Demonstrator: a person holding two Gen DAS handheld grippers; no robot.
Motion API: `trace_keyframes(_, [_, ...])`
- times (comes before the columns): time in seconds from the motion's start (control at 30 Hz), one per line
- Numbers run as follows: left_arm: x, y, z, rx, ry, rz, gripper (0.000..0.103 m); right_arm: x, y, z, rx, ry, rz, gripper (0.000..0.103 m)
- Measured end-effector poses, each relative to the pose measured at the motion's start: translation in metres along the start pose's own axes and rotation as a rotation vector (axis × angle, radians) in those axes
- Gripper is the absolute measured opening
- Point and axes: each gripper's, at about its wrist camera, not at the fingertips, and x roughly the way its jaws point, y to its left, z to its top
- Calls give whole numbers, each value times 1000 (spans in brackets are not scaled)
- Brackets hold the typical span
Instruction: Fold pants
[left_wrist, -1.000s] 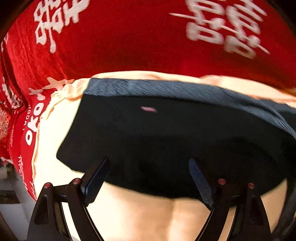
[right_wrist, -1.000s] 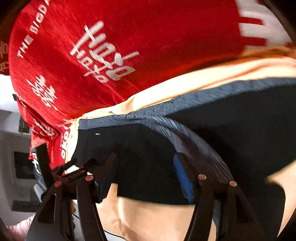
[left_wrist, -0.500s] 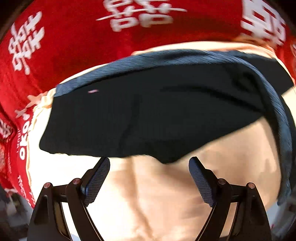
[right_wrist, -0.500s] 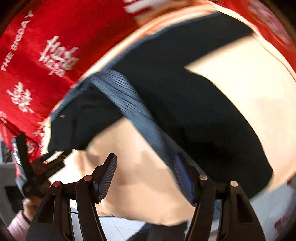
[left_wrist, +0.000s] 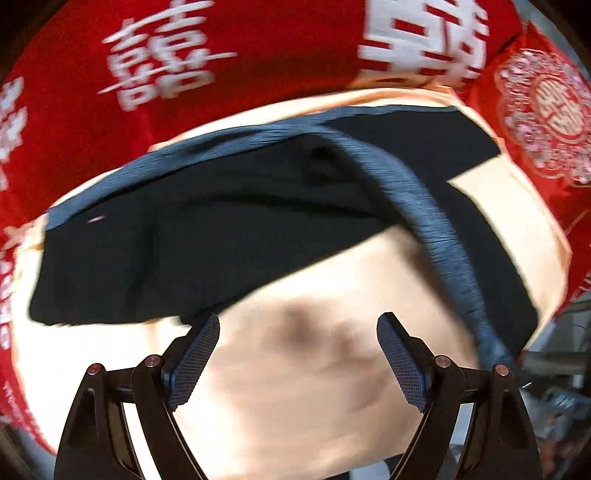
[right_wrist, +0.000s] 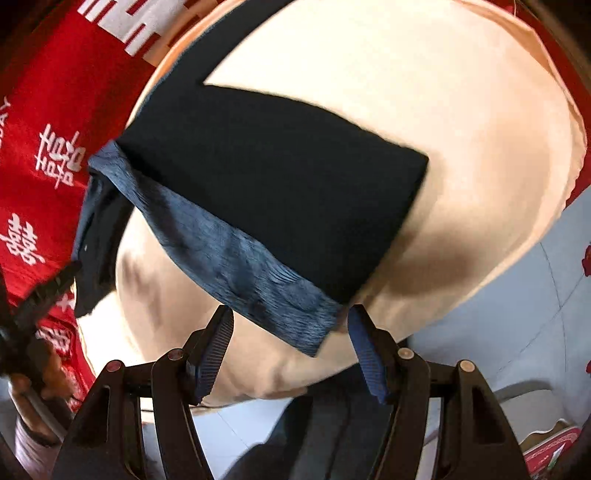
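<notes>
Both grippers have backed off the pants (right_wrist: 273, 192): left gripper (left_wrist: 298, 354) and right gripper (right_wrist: 290, 347) gape wide, empty. Waistband (right_wrist: 236, 266) now lies folded across the cream cloth (right_wrist: 461, 129), near its front edge; fold placed.

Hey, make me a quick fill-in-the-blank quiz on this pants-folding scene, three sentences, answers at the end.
1. The pants lie on a ____ cloth.
2. Both the left gripper and the right gripper have their jaws ____.
3. The fabric with white characters under the cloth is ____.

Answers: cream; open; red
</notes>
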Motion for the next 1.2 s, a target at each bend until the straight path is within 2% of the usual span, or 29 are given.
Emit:
trace_keyframes(0.1, [21,-29,11,15,35,-61,88,9,-13,1,-8,44,15,68])
trace_keyframes(0.23, [49,-72,20,4,112,-138,88,19,-24,5,6,88,144,67])
trace_keyframes(0.3, [58,-87,20,4,142,-156,88,18,-22,9,-14,88,197,56])
trace_keyframes(0.43, [76,-105,24,-19,195,-170,88,22,-17,14,-51,122,263,55])
trace_keyframes(0.47, [80,-106,25,-36,212,-174,86,25,-16,15,-52,132,265,53])
trace_keyframes(0.5, [81,-106,25,-47,218,-175,76,28,-19,17,-38,146,270,44])
trace_keyframes(0.53, [82,-108,26,-45,216,-156,71,30,-21,17,-27,160,270,34])
trace_keyframes(0.57, [81,-110,28,-35,210,-146,59,31,-22,19,-20,190,278,2])
trace_keyframes(0.6, [80,-111,29,-27,205,-158,36,30,-22,21,-20,208,283,3])
trace_keyframes(0.63, [79,-113,32,-30,212,-199,25,21,-21,23,-29,199,283,3])
trace_keyframes(0.67, [78,-114,34,-41,222,-217,20,15,-19,25,-41,193,291,3])
trace_keyframes(0.7, [75,-115,38,-45,219,-213,20,7,-14,30,-62,184,305,3])
trace_keyframes(0.87, [44,-121,74,-56,134,-228,20,-49,18,86,-164,91,351,3])
trace_keyframes(1.0, [33,-118,118,-70,64,-219,20,-86,41,156,-226,-4,362,3])
trace_keyframes(1.07, [31,-112,149,-65,11,-174,20,-99,55,197,-277,-63,323,3])
trace_keyframes(1.2, [23,-89,176,-85,-63,-60,21,-107,80,275,-325,-151,259,3])
